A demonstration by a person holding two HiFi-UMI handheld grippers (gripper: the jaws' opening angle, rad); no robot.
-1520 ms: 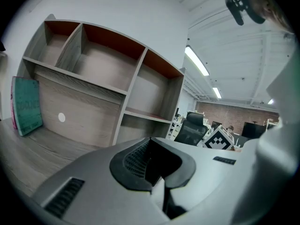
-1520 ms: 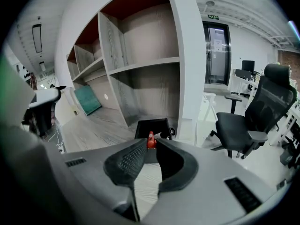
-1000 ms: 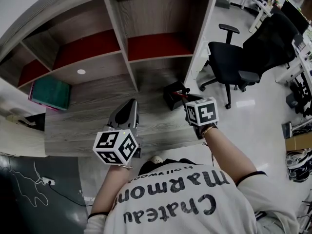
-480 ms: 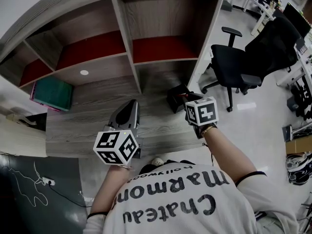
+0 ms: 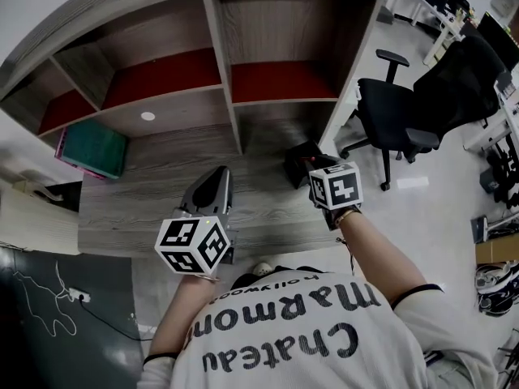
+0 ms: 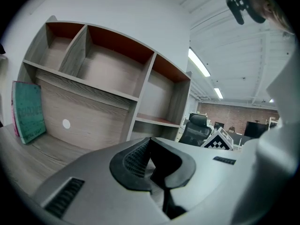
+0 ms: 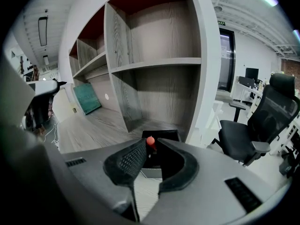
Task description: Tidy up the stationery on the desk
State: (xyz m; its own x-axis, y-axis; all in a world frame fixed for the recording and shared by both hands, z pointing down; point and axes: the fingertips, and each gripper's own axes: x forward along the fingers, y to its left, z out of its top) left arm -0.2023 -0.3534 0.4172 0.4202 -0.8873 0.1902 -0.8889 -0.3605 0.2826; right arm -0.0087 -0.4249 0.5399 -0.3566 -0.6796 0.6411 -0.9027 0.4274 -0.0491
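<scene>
A black pen holder (image 5: 295,160) stands on the grey wooden desk (image 5: 154,193) at its right end, under the shelves. My right gripper (image 5: 313,163) hovers right over the pen holder (image 7: 167,133), shut on a pen with a red tip (image 7: 150,141) that points down into it. The rest of the pen is hidden by the jaws. Over the middle of the desk, my left gripper (image 5: 216,173) is shut with nothing in it; in the left gripper view its pads (image 6: 136,159) meet at the tips.
A teal book (image 5: 92,148) leans upright at the desk's left end, also seen as a teal book (image 6: 27,111). Open shelf compartments (image 5: 276,31) rise behind the desk. A black office chair (image 5: 393,116) stands on the floor to the right.
The head view has shifted slightly. Both grippers stay where they were; the red pen shows less above the holder than a second ago.
</scene>
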